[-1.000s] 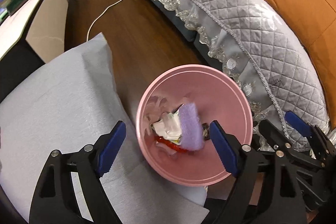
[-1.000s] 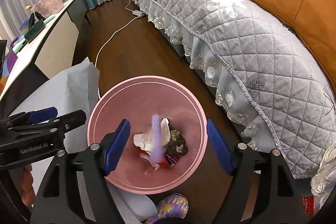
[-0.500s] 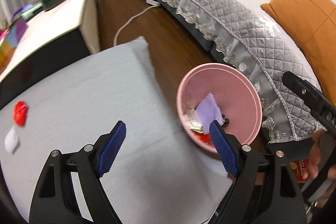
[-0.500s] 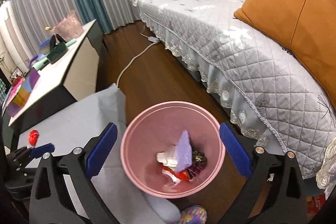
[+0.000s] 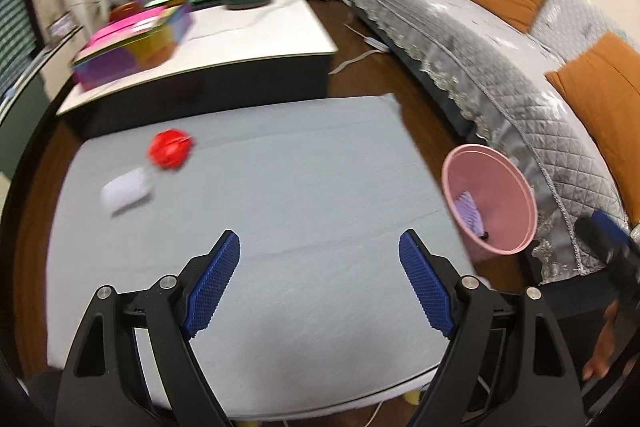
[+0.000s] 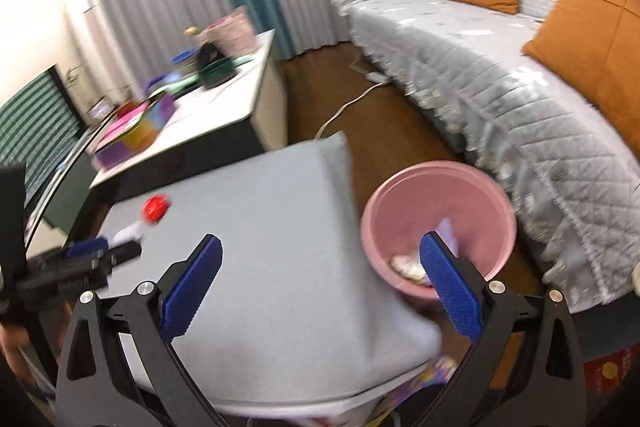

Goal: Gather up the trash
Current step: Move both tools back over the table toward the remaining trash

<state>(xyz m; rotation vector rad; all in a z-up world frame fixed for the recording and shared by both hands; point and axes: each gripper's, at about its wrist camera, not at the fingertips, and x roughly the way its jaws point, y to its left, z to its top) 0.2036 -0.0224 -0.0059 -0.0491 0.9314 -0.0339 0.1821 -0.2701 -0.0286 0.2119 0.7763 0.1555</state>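
Note:
A pink bin (image 5: 505, 187) stands on the floor by the right edge of a grey-covered table (image 5: 304, 187). A purple scrap (image 5: 468, 213) lies inside it, and the right wrist view also shows a white wrapper (image 6: 406, 265) there. On the table's far left lie a crumpled red piece (image 5: 170, 149) and a white piece (image 5: 126, 191). My left gripper (image 5: 319, 241) hangs open over the table's near half, with nothing between its fingers. My right gripper (image 6: 320, 243) is open and empty over the table's right corner beside the bin (image 6: 394, 223). The red piece (image 6: 156, 207) and the left gripper (image 6: 108, 250) appear at left.
A grey quilted sofa (image 5: 500, 59) with orange cushions (image 5: 600, 95) runs along the right, close behind the bin. Beyond the grey table stands a white table (image 5: 256, 39) with coloured boxes and a dark bowl. A white cable (image 6: 348, 105) crosses the wood floor.
Both grippers have drawn back and up from over the bin, and both views now take in the table. The right jaws have spread wider. The purple scrap has settled in the bin.

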